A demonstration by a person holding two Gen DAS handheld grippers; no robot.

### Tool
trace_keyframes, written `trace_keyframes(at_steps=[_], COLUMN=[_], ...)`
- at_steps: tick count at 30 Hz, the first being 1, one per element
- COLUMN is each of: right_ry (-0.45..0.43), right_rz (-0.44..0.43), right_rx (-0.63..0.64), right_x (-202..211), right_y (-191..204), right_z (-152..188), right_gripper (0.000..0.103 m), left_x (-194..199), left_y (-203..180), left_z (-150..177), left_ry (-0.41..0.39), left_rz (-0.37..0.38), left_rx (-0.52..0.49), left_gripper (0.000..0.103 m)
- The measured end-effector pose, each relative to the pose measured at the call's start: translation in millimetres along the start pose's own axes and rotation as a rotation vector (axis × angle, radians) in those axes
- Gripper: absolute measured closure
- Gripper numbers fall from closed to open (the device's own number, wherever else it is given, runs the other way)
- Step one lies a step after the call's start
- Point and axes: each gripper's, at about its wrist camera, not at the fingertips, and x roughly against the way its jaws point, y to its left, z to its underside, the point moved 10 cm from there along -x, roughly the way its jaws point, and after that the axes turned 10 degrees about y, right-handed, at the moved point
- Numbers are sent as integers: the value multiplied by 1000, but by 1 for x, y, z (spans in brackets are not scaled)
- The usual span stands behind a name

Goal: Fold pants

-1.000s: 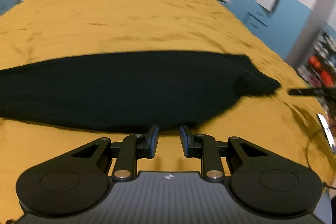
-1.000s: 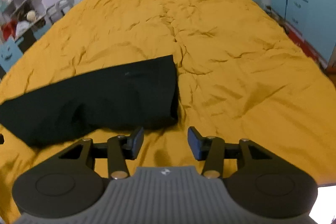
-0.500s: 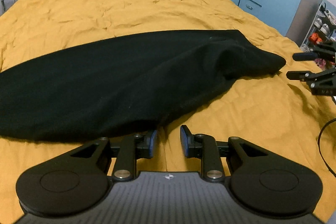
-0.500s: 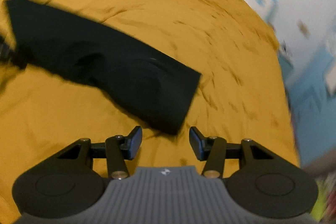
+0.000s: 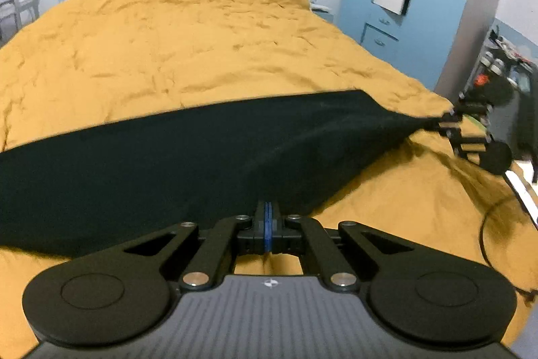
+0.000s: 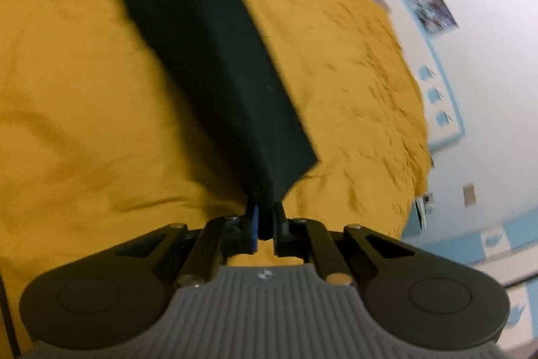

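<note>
The near long edge of the black pants [image 5: 188, 164] is pinched by the closed fingers of the left gripper [image 5: 268, 217], and an end corner is clamped in the right gripper [image 6: 265, 217]. Two grips seem taken so the cloth can be lifted evenly. The pants are stretched across the mustard bedspread [image 5: 201, 49].

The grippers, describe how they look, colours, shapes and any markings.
Both match: the left gripper and right gripper have black linkage arms with silver pivot pins, blue finger pads, two round black discs, and a ribbed grey body bearing a small white emblem. No sleeves visible.
</note>
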Motion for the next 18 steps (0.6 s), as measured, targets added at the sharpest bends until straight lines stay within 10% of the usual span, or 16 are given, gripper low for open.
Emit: trace_keyframes(at_steps=[7,12,18], right_ry=[77,78,45], right_rz=[-45,-66,-46], right_rx=[114,53,8], right_x=[-25,-23,-2], right_y=[32,27,33], right_z=[13,8,4], right_gripper=[102,101,78], left_x=[-19,-20,-40], left_y=[10,14,4], left_z=[28,19,18], left_ry=[84,80,54], left_rz=[12,-8,-32], left_rx=[68,73,51], left_gripper=[103,53,50])
